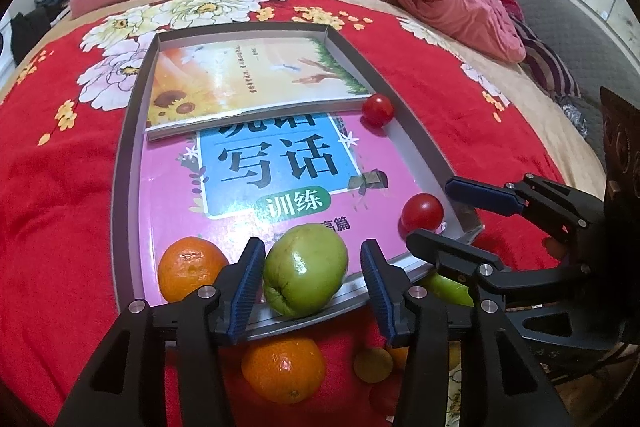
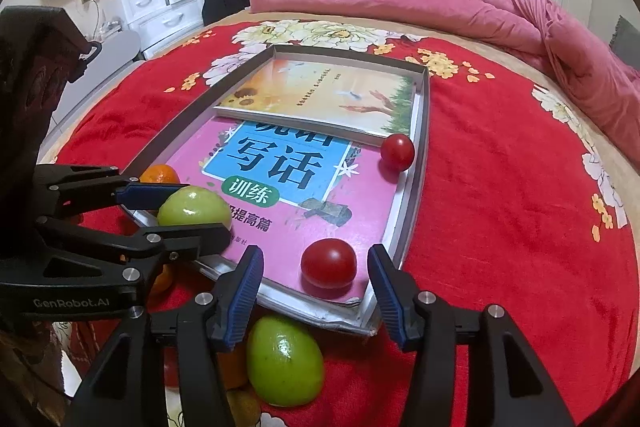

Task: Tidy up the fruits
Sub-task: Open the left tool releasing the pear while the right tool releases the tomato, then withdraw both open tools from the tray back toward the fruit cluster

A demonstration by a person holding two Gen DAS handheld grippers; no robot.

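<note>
We see a shallow grey tray point(image 1: 128, 131) on a red floral bedspread point(image 1: 60, 187), floored with two books. Our left gripper point(image 1: 312, 287) stands parted around a green apple-like fruit point(image 1: 305, 269) at the tray's six o'clock edge; its pads point(image 1: 249, 283) look clear of the skin. Our right gripper point(image 2: 316, 283) is likewise parted around a red tomato point(image 2: 329, 263) at the five o'clock corner, not pressing on it.

The risk, as we judge it, is rolling: the pink book point(image 1: 248, 195) is glossy, and the green fruit sits at the low rim, so a nudge from a withdrawing finger could tip it out. The second tomato point(image 1: 378, 110) at two o'clock could roll too.

The green fruit is near-round, its long axis running roughly seven to one o'clock, dimpled end toward seven. An orange point(image 1: 191, 267) lies inside at eight o'clock; another orange point(image 1: 283, 369) and a second green fruit point(image 2: 285, 361) wait outside.
</note>
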